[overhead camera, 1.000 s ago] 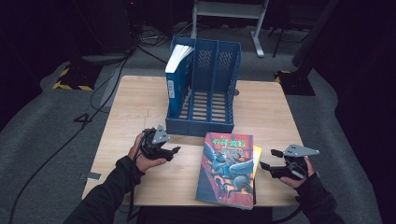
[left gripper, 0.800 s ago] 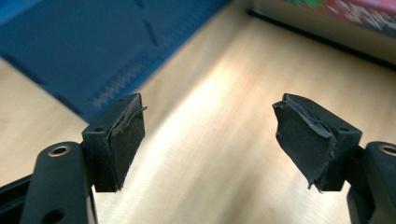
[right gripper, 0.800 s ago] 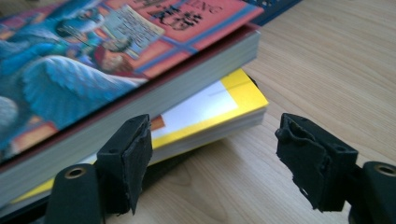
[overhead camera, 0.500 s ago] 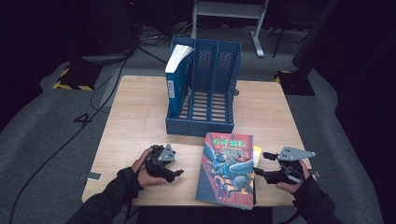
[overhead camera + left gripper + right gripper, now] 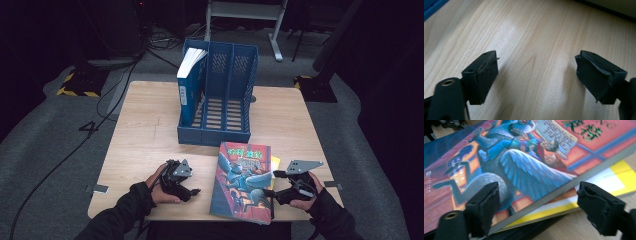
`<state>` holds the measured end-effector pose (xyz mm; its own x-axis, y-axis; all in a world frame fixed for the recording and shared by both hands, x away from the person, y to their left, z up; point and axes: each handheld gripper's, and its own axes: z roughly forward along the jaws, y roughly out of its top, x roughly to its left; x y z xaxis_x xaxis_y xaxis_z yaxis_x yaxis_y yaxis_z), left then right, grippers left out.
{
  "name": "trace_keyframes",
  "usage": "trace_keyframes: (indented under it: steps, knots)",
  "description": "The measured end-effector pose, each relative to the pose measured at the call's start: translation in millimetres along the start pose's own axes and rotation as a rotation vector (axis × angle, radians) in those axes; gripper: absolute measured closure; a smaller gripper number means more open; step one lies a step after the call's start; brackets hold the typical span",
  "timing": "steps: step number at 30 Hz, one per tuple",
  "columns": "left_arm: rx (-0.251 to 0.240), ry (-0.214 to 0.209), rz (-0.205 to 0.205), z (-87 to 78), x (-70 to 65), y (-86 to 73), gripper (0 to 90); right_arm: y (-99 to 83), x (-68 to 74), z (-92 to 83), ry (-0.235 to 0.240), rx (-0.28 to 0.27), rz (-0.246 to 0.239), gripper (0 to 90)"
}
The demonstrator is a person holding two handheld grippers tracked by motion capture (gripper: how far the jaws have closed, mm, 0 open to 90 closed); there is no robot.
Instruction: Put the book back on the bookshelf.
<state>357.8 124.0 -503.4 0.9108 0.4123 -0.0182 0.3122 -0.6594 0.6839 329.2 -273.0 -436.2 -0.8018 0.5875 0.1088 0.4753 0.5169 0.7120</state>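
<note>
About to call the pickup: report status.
Both grippers open, jaws just widened: left gripper over bare table, right gripper at illustrated book's edge. Yellow book beneath.

1. Three books: an illustrated book (image 5: 242,180) lying near me, a yellow book (image 5: 599,182) under it, and a blue book (image 5: 187,85) upright at the far left.
2. One blue file rack (image 5: 225,107) with three compartments.
3. One wooden table (image 5: 145,135).
4. My two grippers: left gripper (image 5: 187,190), right gripper (image 5: 272,184).
</note>
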Motion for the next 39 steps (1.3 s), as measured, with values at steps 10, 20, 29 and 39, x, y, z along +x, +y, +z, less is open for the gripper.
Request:
trace_keyframes:
  steps: [10,20,29,39]
  knots:
    - [-0.003,-0.013,0.019,5.1,0.9,4.5,14.8,2.8,-7.9,4.7,0.08,0.048,0.04,15.4]
    - [0.0,-0.009,0.016,5.3,-0.1,4.9,15.0,8.3,0.7,2.5,0.104,0.121,0.02,17.2]
    - [0.003,-0.026,0.03,10.7,0.5,11.4,14.8,14.9,7.2,2.9,0.084,0.155,-0.017,14.9]
    - [-0.003,-0.047,0.044,18.4,4.7,20.9,19.7,28.3,-1.0,-2.7,0.102,0.046,-0.031,25.1]
